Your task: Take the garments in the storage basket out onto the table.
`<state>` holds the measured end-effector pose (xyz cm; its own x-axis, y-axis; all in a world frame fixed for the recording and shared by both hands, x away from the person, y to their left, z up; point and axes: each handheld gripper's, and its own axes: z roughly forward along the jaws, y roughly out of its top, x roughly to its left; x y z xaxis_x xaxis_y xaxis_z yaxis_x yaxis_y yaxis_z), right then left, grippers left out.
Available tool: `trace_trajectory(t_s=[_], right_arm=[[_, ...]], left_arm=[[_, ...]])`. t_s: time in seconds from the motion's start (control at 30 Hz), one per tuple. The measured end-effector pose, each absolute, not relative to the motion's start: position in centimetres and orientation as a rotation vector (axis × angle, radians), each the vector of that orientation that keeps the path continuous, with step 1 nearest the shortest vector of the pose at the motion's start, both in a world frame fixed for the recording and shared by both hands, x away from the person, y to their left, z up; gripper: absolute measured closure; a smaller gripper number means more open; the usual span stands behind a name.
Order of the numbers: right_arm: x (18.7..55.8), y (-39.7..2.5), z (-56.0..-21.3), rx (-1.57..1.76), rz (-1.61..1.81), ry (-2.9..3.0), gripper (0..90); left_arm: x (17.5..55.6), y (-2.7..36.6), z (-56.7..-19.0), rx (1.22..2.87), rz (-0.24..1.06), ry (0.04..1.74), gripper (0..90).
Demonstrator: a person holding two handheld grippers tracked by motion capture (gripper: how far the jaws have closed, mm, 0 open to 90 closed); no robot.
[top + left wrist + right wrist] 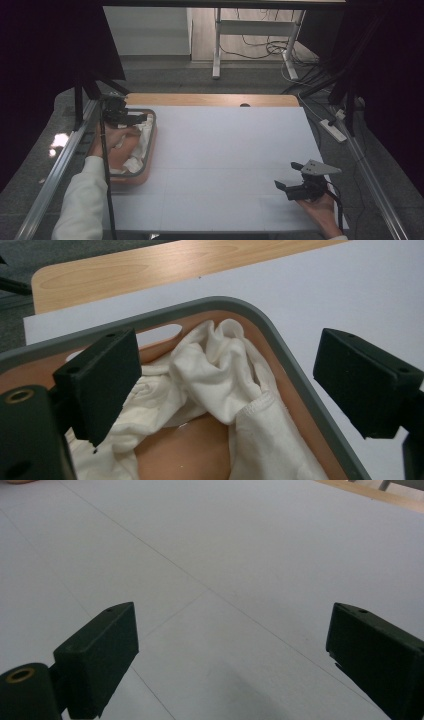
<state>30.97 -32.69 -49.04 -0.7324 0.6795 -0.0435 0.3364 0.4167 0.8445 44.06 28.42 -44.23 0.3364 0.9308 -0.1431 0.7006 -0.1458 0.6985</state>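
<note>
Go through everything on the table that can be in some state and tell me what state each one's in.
left gripper: open, jaws wide over the cloth, gripping nothing
right gripper: open, empty, above bare table
white cloth: crumpled, lying in the tray
tray: upright at the table's left edge, holding the cloth

Dim, soft overhead light; dark edges, floor glare at left, near jaws slightly blurred.

A white sheet (225,160) covers the wooden table (210,99). Beyond the table, a white desk frame (255,30) stands on the floor with loose cables (260,50) beneath it. A power strip (334,130) lies on the grey floor to the right.
</note>
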Motion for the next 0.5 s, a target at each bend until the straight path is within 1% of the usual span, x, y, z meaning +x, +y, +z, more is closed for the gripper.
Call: trace_trajectory(t_s=[0.5], right_arm=[[30.9,-32.8,-49.1,0.873,1.241,2.293,6.3]], left_arm=[[45.6,27.6,-45.9,1.984,0.386,1.444,10.1]])
